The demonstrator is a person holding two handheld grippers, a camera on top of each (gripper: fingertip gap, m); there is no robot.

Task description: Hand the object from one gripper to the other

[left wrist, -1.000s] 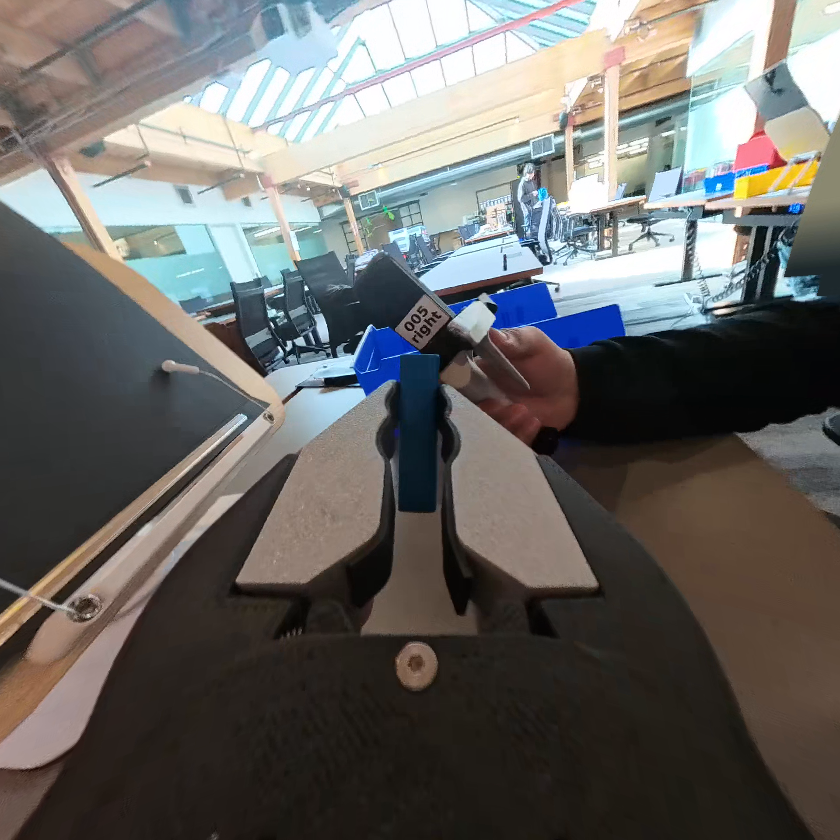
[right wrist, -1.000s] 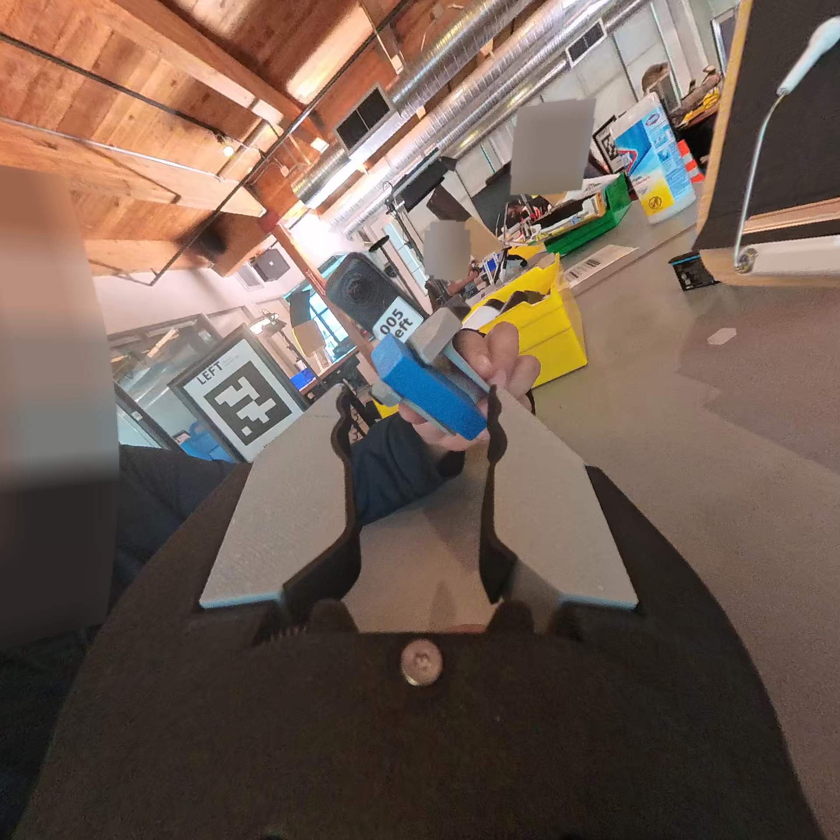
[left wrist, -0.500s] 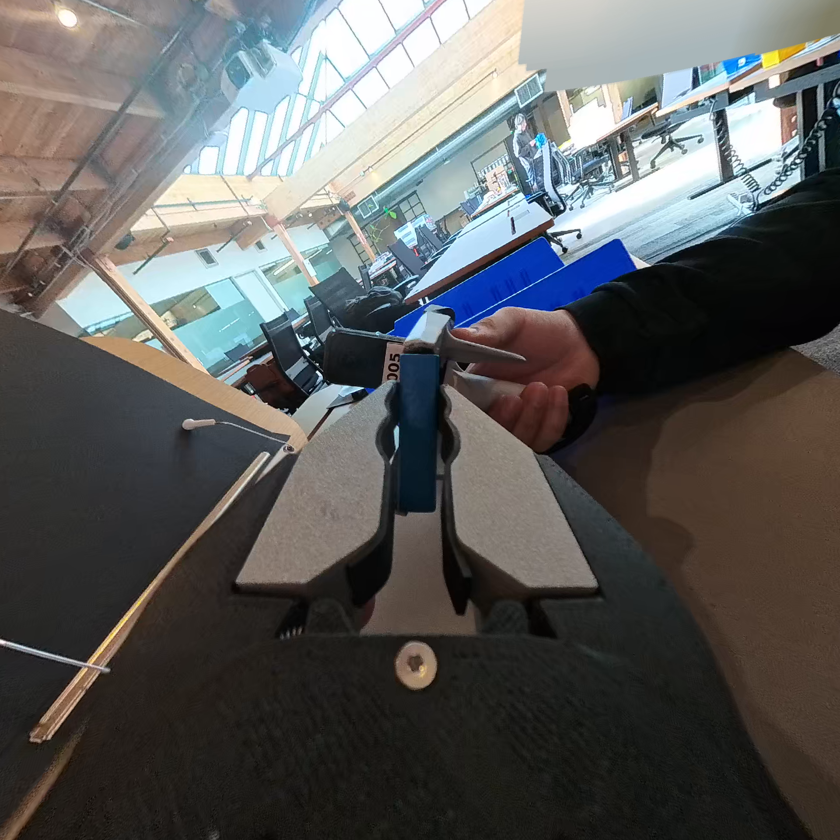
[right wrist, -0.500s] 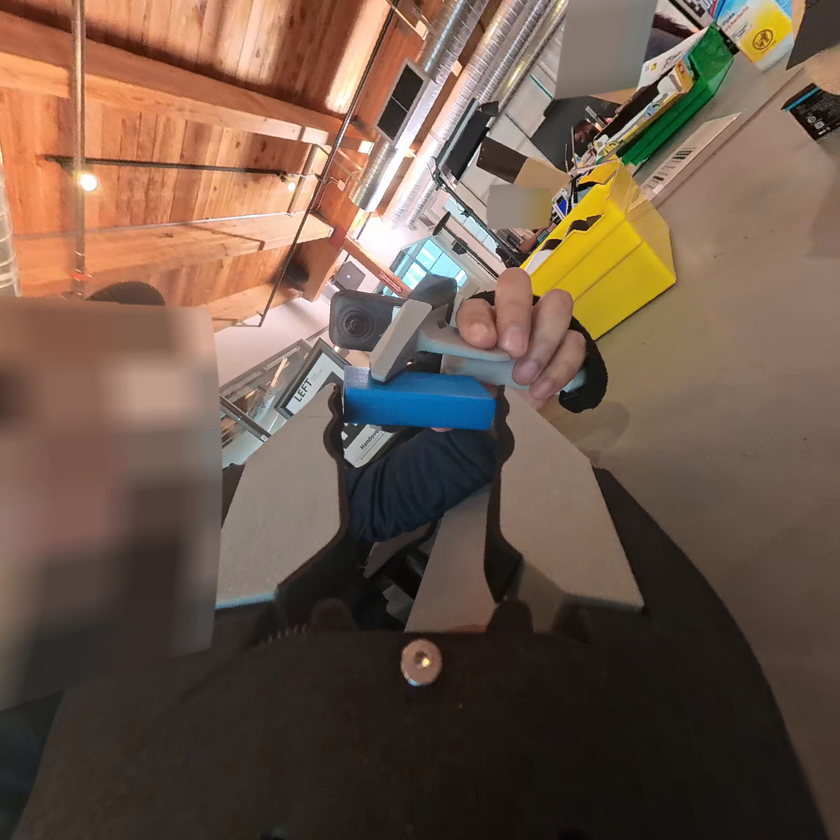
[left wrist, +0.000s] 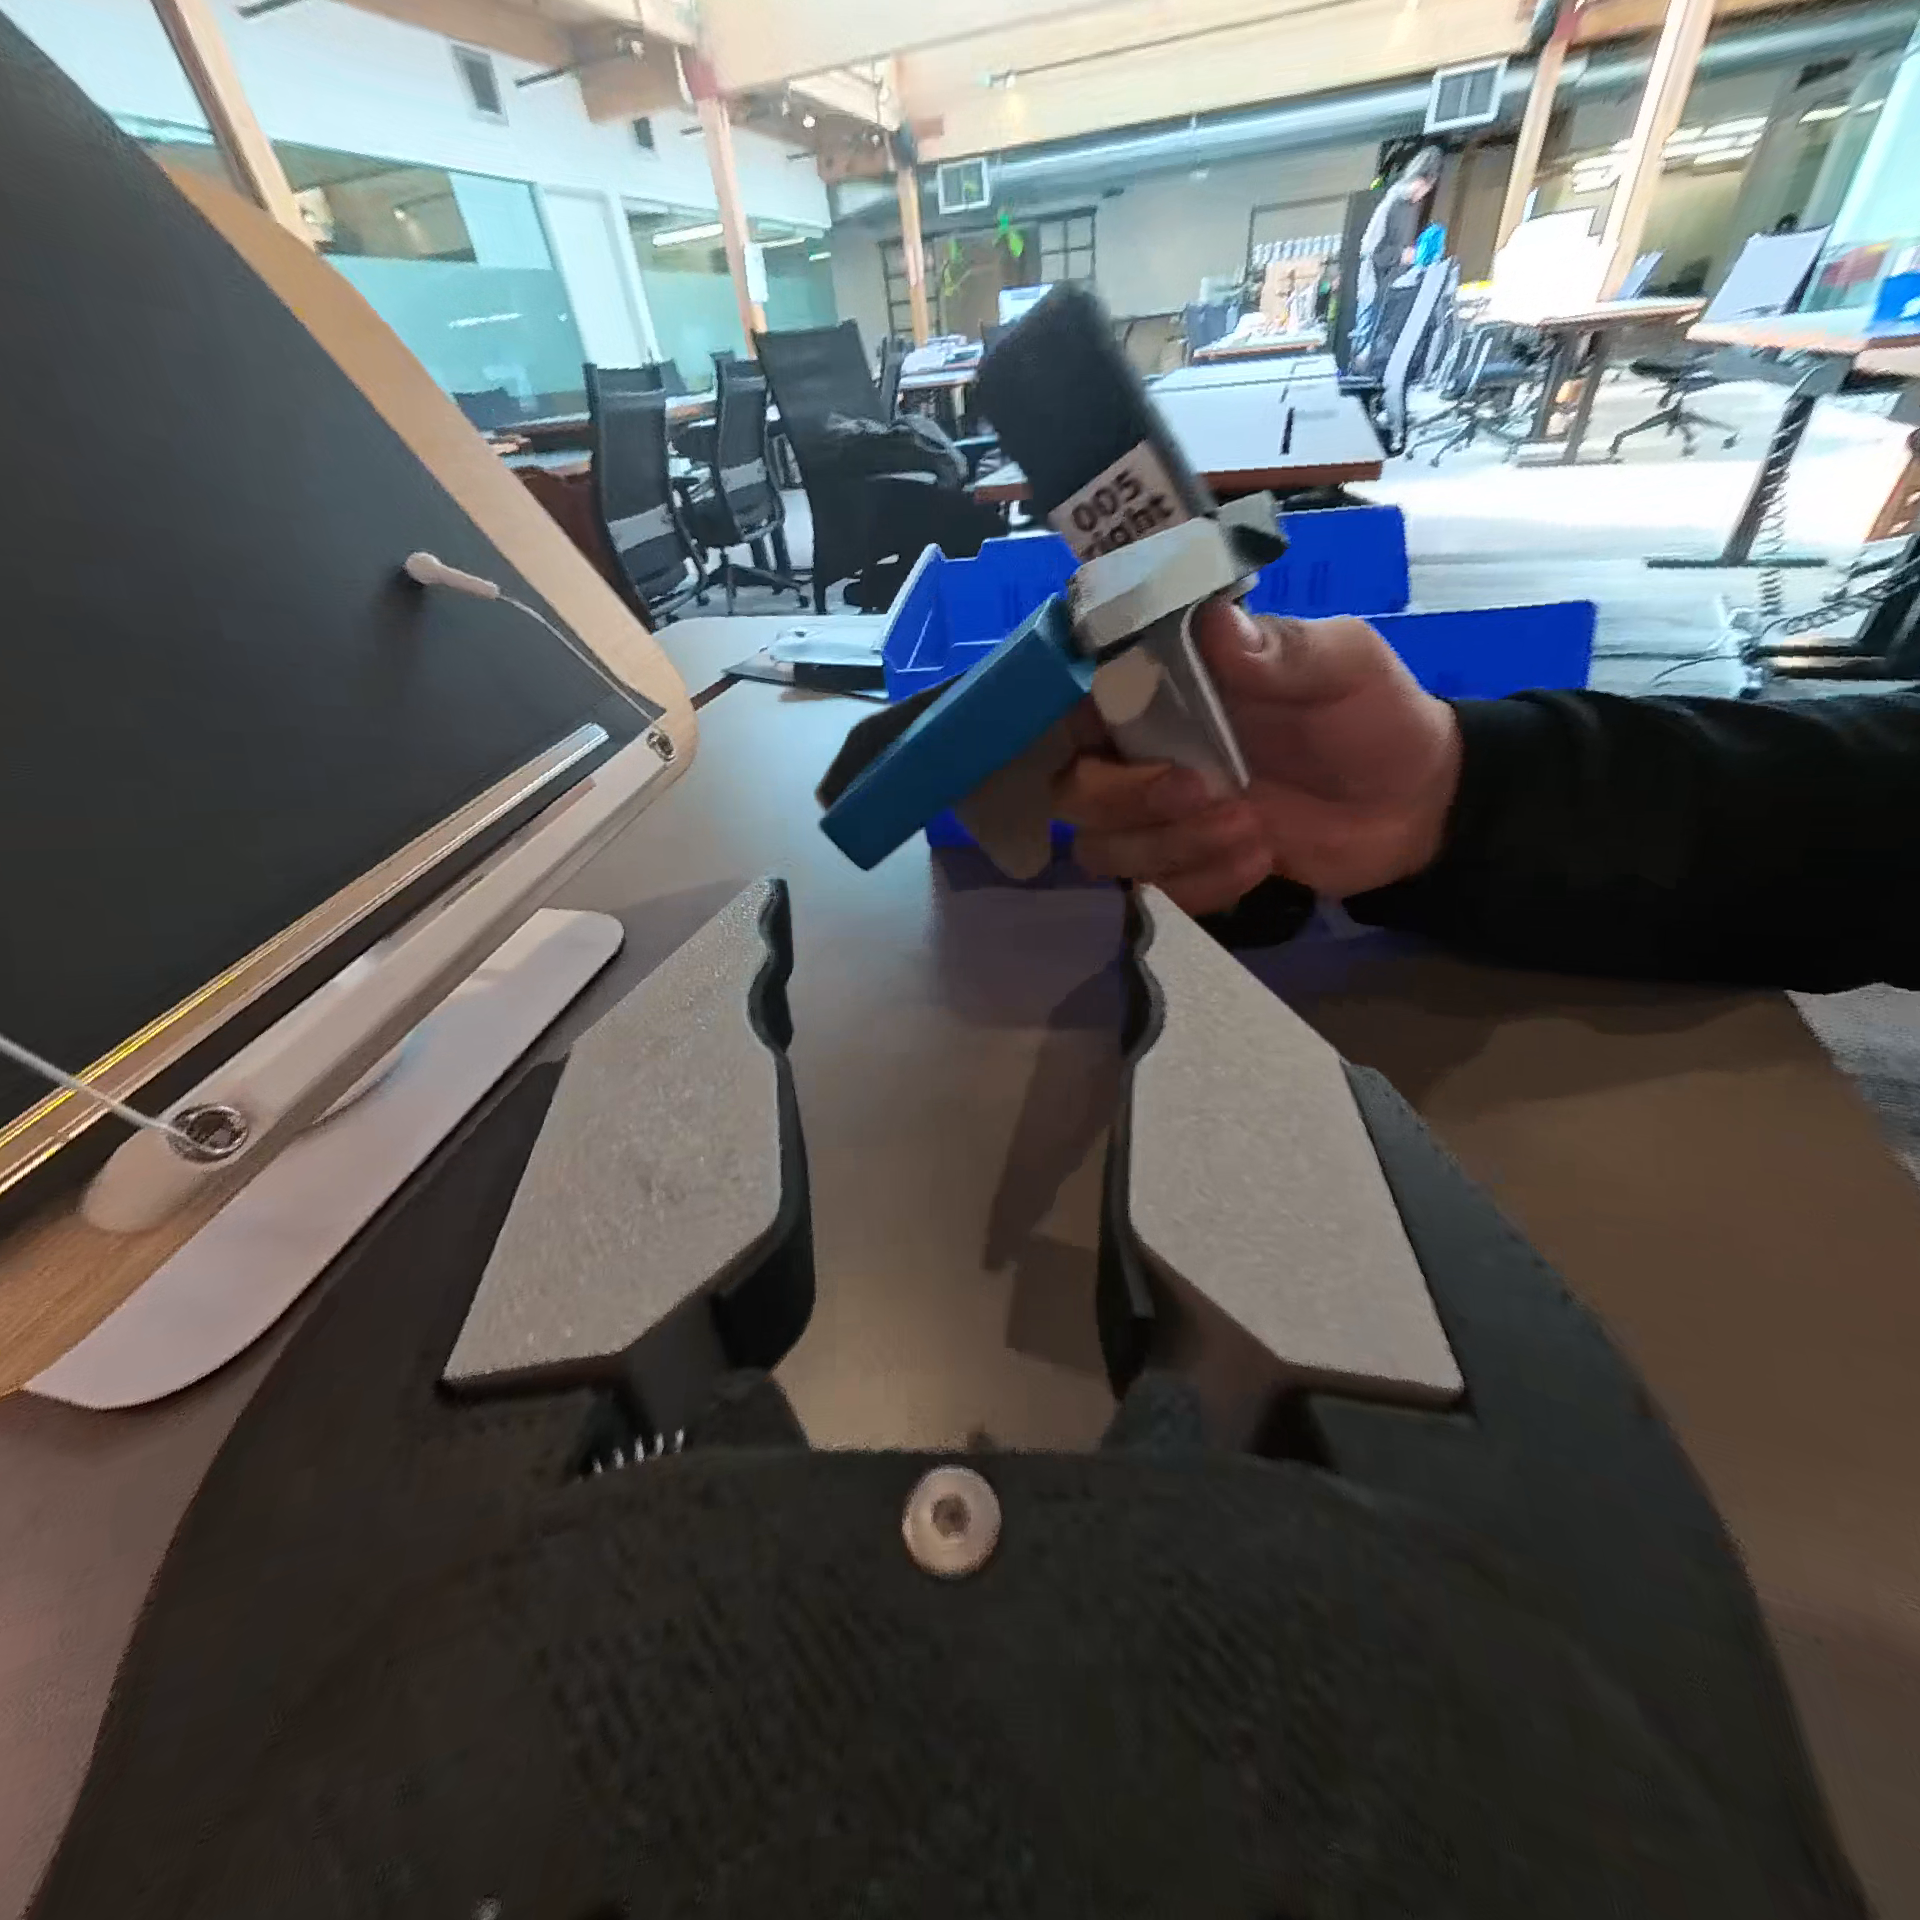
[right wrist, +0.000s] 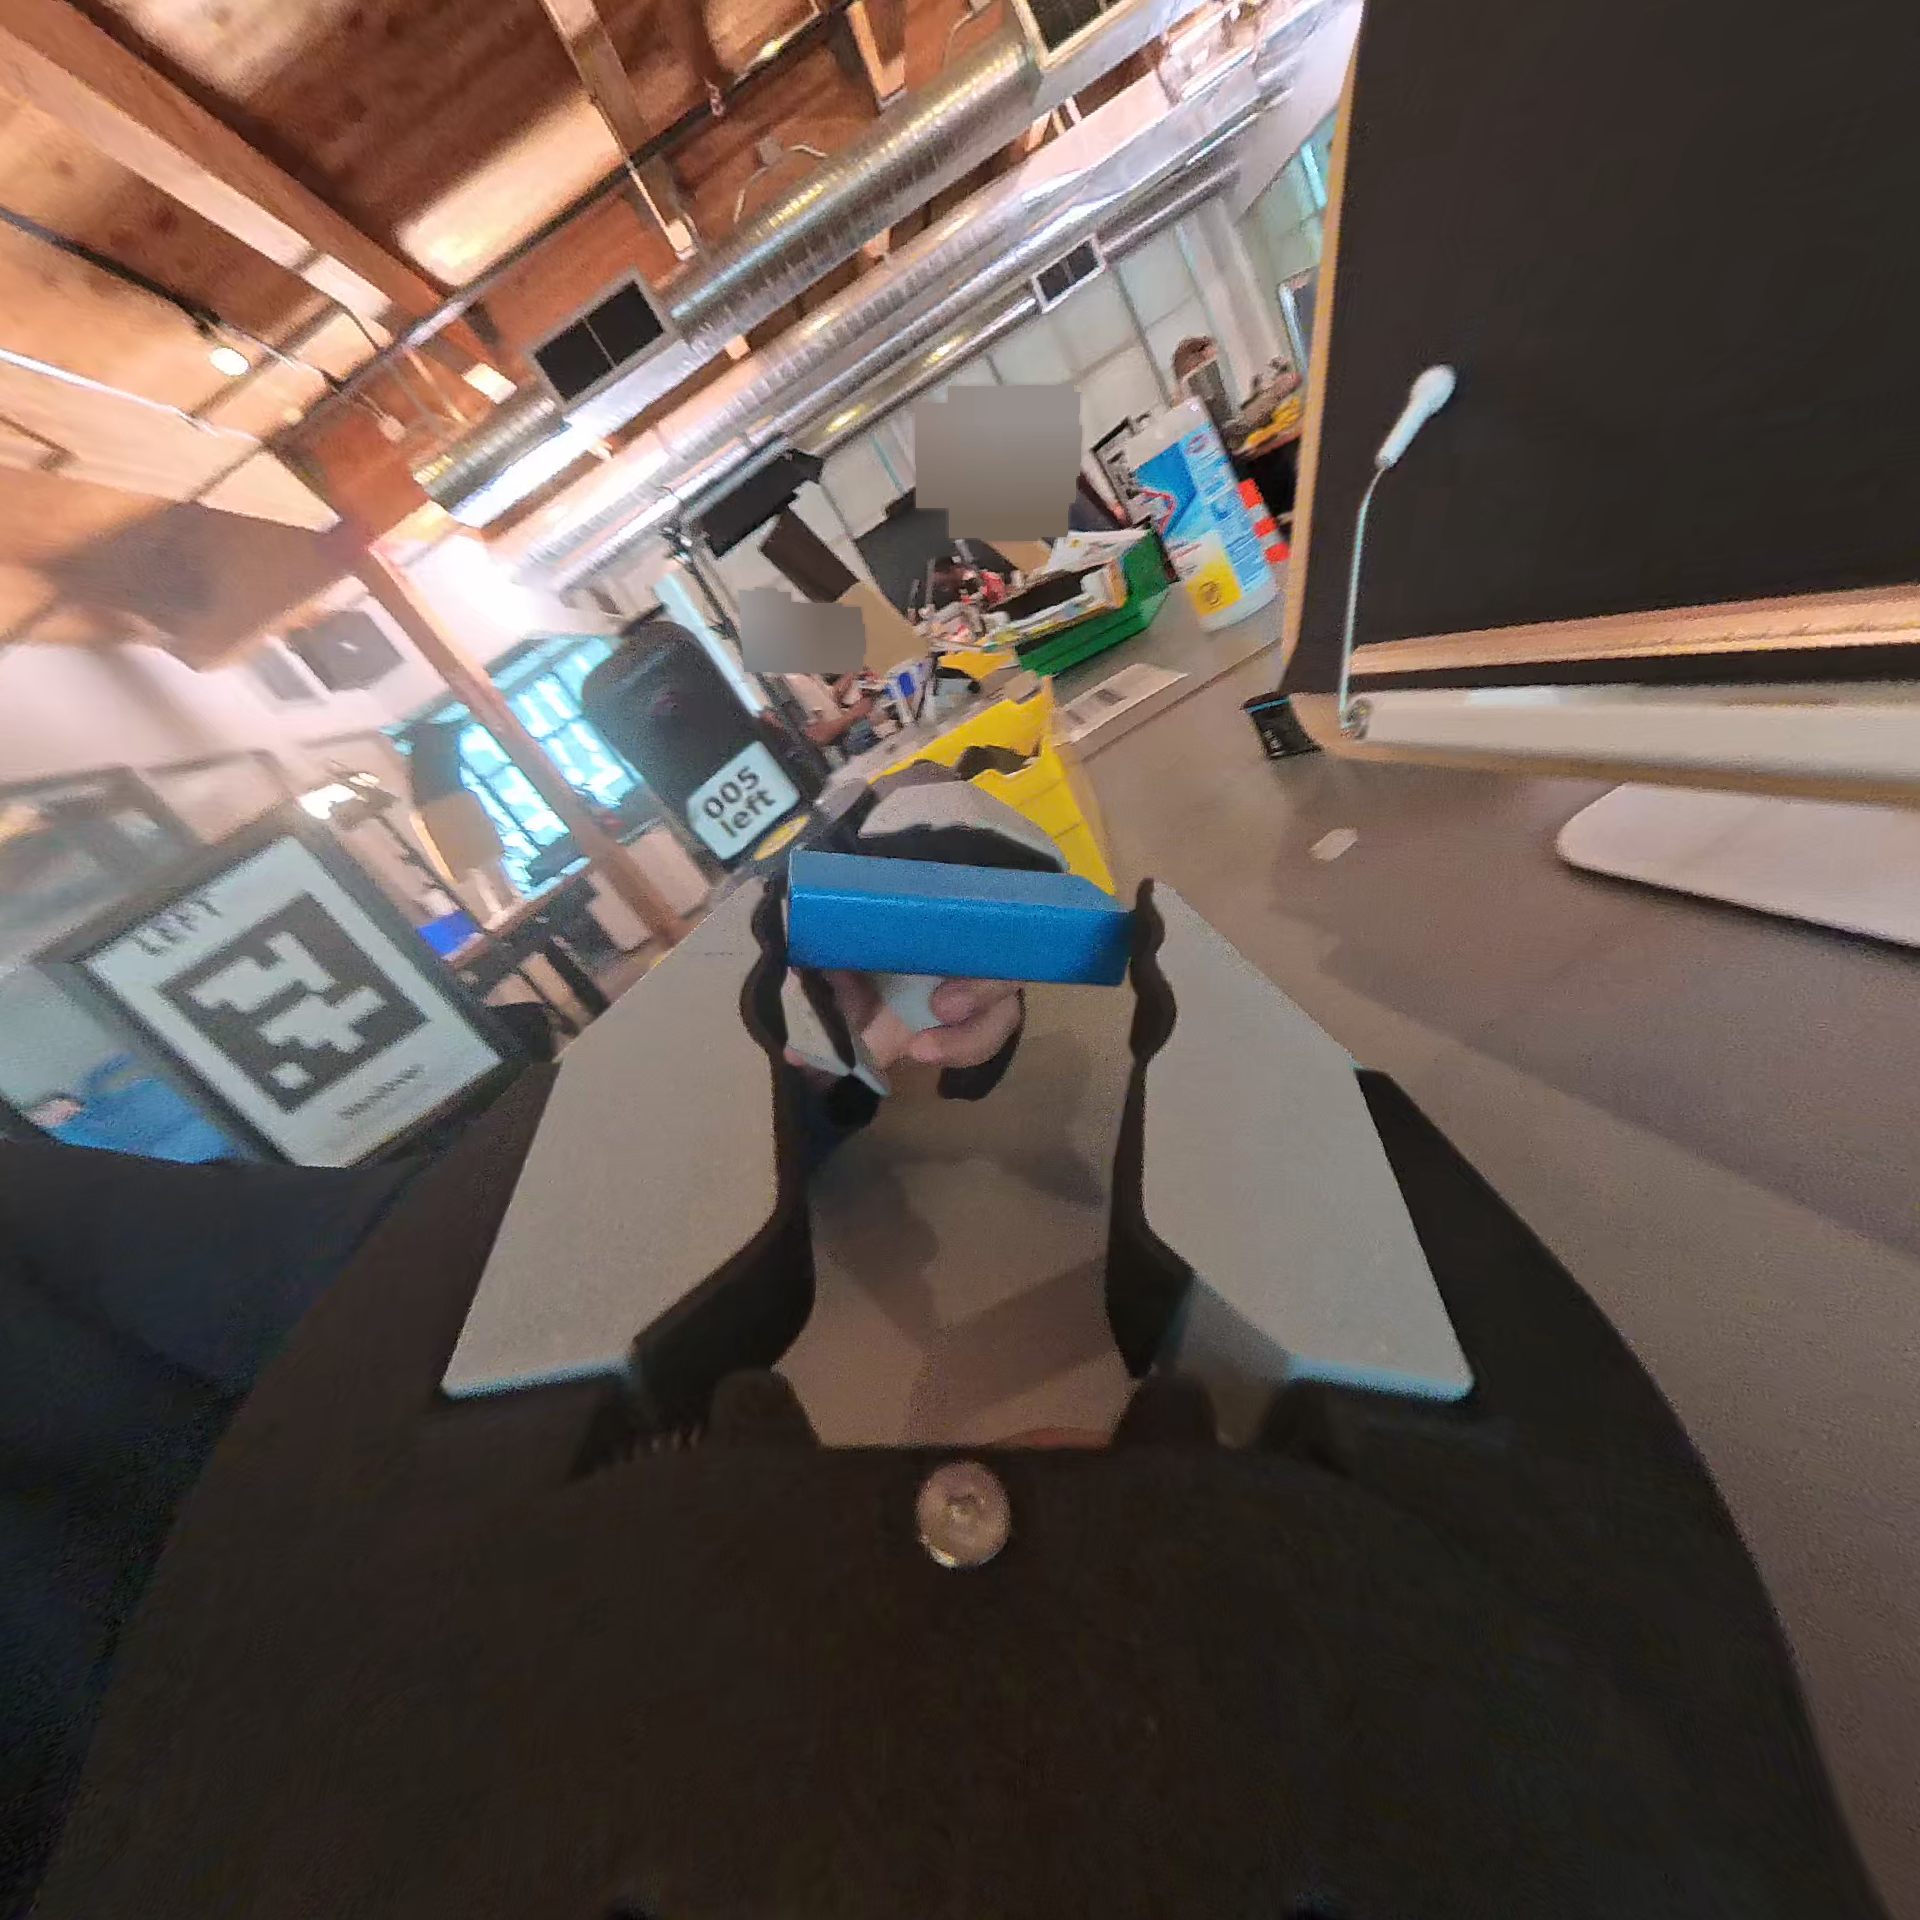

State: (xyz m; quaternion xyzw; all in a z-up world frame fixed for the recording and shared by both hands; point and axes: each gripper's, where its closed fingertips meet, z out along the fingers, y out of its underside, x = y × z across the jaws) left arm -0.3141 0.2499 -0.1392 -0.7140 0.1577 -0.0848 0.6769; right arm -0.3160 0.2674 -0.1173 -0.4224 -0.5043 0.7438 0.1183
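Now the blue block (right wrist: 956,932) sits crosswise between the fingertips of the right gripper (right wrist: 951,940), spanning the gap from one black pad edge to the other; both ends touch the pads, so the right gripper is clamped on it at a fairly wide spacing. Block held clear of the table (right wrist: 1558,1039), long face toward the camera, roughly level.

Left wrist view: left gripper (left wrist: 951,961) stands wide apart, nothing between its grey fingers (left wrist: 665,1153); bare brown tabletop (left wrist: 1558,1195) visible through the gap. Ahead of it and apart from it, the same blue block (left wrist: 951,748) shows tilted, near end lower and to the left, far end pinched in the other gripper's grey tips. A hand (left wrist: 1288,758) in a black sleeve (left wrist: 1683,831) grips that tool's handle; a black camera body (left wrist: 1081,416) rides on top of it.

Surroundings, left view: slanted black board with a pale wooden rim (left wrist: 208,582) at left on a white base plate (left wrist: 343,1174); blue bins (left wrist: 1475,649) behind the hand; office chairs (left wrist: 831,457) farther back.

Right view: yellow bin (right wrist: 1049,779) beyond the block; a framed black-and-white marker board (right wrist: 281,1003) at left; left tool's hand partly visible under the block, mostly hidden.
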